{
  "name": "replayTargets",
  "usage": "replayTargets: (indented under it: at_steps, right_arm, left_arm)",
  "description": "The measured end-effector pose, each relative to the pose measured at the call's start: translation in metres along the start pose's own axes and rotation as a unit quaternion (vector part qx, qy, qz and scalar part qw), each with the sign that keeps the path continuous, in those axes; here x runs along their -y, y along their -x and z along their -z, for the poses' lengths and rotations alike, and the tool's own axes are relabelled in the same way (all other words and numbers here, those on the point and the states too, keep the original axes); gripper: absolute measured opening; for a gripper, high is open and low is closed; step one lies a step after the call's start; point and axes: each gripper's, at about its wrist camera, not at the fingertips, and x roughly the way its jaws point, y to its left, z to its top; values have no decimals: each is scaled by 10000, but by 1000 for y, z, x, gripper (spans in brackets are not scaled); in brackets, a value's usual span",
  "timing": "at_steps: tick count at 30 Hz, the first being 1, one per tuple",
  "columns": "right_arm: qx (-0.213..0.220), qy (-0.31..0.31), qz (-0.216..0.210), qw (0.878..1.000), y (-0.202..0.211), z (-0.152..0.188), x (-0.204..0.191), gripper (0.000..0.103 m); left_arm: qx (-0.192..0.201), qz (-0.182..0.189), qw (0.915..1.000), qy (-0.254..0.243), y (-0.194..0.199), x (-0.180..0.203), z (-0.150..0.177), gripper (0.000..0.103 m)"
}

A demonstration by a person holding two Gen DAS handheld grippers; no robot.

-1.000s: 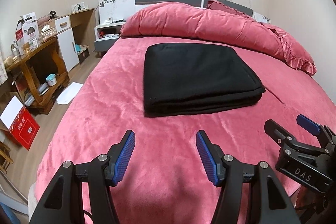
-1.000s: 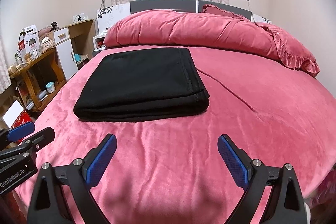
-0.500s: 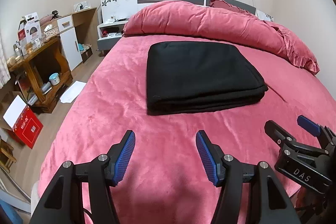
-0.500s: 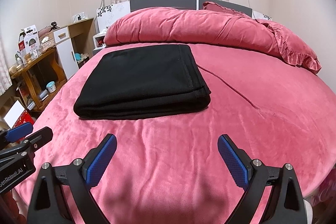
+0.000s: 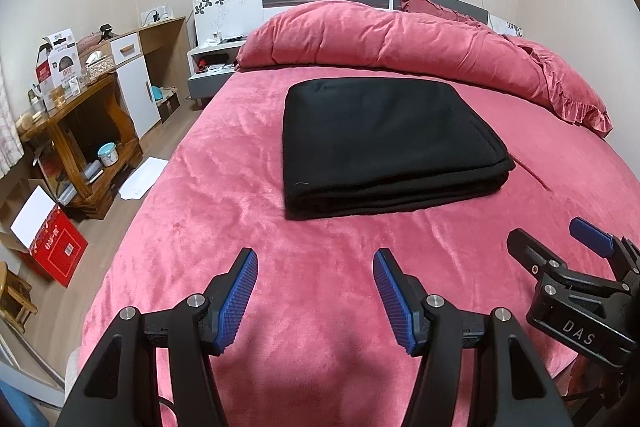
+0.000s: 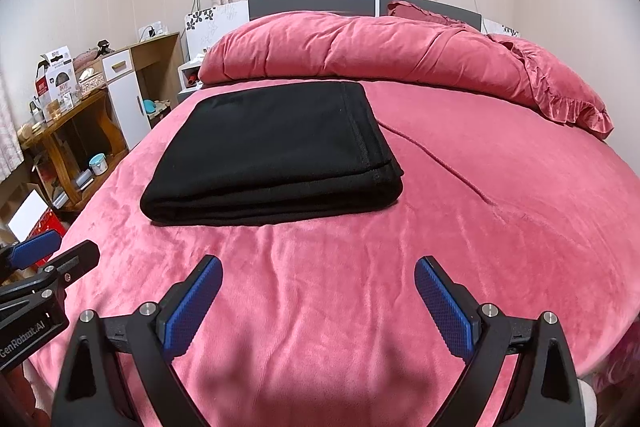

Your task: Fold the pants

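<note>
On the bed (image 5: 248, 187), near its middle: black pants (image 5: 384, 143) lying folded flat, just short of the heaped pink quilt (image 5: 400, 43). Hovering over the bed's near edge: left gripper (image 5: 314, 297) gaping wide, gripping nothing; right gripper (image 6: 318, 303) spread wide too, likewise empty, both well apart from the pants.

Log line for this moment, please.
pants: folded, on bed | left gripper: open, empty | right gripper: open, empty
</note>
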Motion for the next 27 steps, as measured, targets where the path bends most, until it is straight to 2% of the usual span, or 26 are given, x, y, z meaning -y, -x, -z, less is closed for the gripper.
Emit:
replayTargets:
  at_steps: [27]
  right_arm:
    - [-111, -37, -19, 9999, -5, 3, 1, 97]
  left_arm:
    - [-114, -69, 9999, -8, -7, -3, 2, 61]
